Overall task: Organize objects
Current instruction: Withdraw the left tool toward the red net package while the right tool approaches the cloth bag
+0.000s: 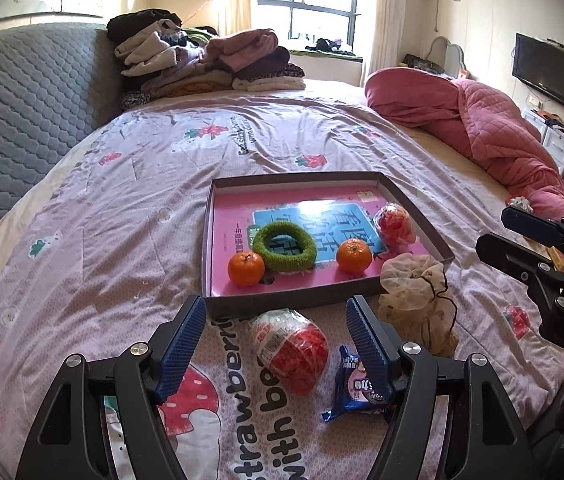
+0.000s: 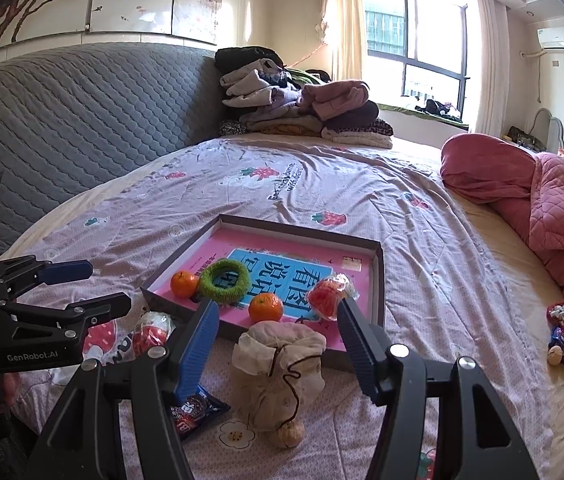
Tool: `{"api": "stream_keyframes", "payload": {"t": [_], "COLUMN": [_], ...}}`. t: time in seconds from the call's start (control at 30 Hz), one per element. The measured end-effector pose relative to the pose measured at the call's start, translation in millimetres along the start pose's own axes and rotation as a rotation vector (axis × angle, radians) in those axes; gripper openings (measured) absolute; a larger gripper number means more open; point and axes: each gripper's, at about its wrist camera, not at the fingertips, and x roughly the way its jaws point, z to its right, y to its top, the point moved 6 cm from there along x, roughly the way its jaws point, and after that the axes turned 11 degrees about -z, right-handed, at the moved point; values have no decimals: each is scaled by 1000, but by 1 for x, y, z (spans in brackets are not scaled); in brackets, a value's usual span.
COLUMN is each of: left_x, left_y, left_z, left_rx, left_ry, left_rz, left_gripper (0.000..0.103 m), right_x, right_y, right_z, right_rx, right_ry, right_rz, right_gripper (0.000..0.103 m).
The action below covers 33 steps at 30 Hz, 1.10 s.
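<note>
A shallow grey box tray with a pink book inside lies on the bed. In it are two oranges, a green knitted ring and a red wrapped snack. In front of the tray lie a second red wrapped snack, a blue biscuit packet and a beige drawstring pouch. My left gripper hangs open over the red snack, not touching it. My right gripper is open above the pouch.
Folded clothes are stacked at the grey quilted headboard. A pink quilt is bunched along the right side. Small packets and a hair tie lie beside the quilt. The bedspread left of the tray is bare.
</note>
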Motion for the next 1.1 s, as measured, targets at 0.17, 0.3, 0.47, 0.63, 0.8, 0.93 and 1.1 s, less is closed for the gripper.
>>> {"api": "stream_keyframes", "payload": {"t": [0.17,0.3,0.47,0.63,0.8,0.93,1.1], "left_x": [6,10,12,17,23,26,32], "left_y": [-6,-9,-12,-16,-20,-24,-28], "left_z": [2,2,1,2,5,8,12], "left_rx": [9,7,6,10,15,23,31], "left_ry": [-4,-7,-2,-2,-1,-1,1], "left_rz": [-25,-42,-53,-70,-87,-97,-117], "left_gripper": [74,74,74,74,74,74,74], "right_x": [5,10,18,21,25,29,35], "right_y": [-6,-12,-20,-26,-32,-36,-39], "right_z": [1,3,4,6,7,7,8], "right_rx": [6,12,17,24,27,27,31], "right_ry": [8,5,-5,-9,-10,-8,-8], "right_rz": [-21,-40,-67,-80,-100,-116,-137], "right_gripper": [61,61,61,61,61,61,61]}}
